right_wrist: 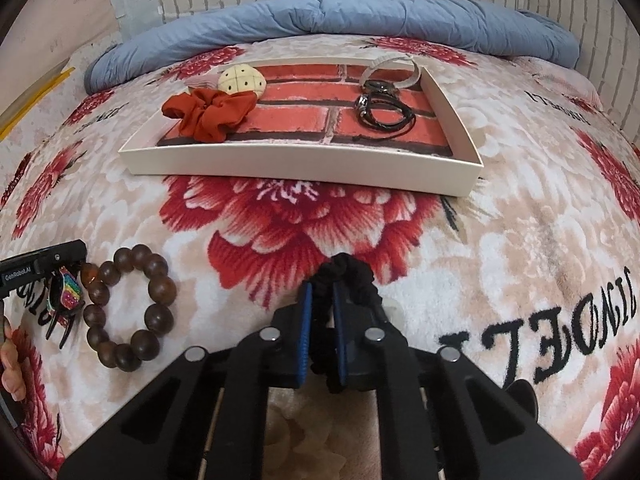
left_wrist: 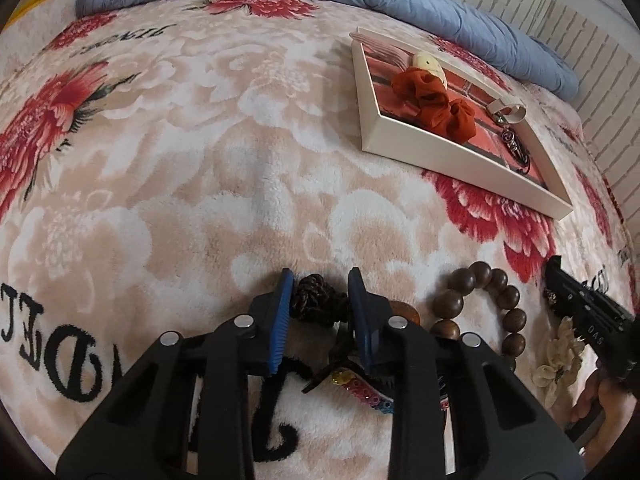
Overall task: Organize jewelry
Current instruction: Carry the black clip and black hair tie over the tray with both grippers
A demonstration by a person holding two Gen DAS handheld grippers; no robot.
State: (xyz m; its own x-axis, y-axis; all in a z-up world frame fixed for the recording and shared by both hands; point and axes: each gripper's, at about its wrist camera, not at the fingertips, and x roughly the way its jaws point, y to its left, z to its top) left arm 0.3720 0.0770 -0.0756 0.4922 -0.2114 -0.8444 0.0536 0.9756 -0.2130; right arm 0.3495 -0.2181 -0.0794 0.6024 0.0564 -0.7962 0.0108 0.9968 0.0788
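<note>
- My left gripper [left_wrist: 318,312] sits at the near edge of the bed [left_wrist: 200,160], its blue pads against a dark braided hair tie [left_wrist: 318,300]; I read it as gripped, though the pinch looks shallow.
- A rainbow glitter hair clip [left_wrist: 360,390] lies under the same fingers. Risk: it snags on the jaws and gets dragged along when I lift.
- My right gripper [right_wrist: 320,308] is clenched on a black scrunchie [right_wrist: 348,276], also near the bed's front edge. The loop bulges out beyond the pads, so it could catch the fleece or slip free.
- A cream fabric flower [right_wrist: 296,436] rests just beneath that gripper; it may get knocked.
- Between the two grippers lies a wooden bead bracelet [right_wrist: 130,314], not yet picked up; either hand swinging inward could roll it.
- Farther back, mid-bed, stands the white tray [right_wrist: 304,168], already holding a red scrunchie [right_wrist: 208,114], a cream round piece [right_wrist: 242,78], dark cord bracelets [right_wrist: 382,110] and a pale band [right_wrist: 394,68].
- The mattress is soft: pressing on the tray rim could tip it.
- A blue quilt [right_wrist: 320,16] lines the far edge.
</note>
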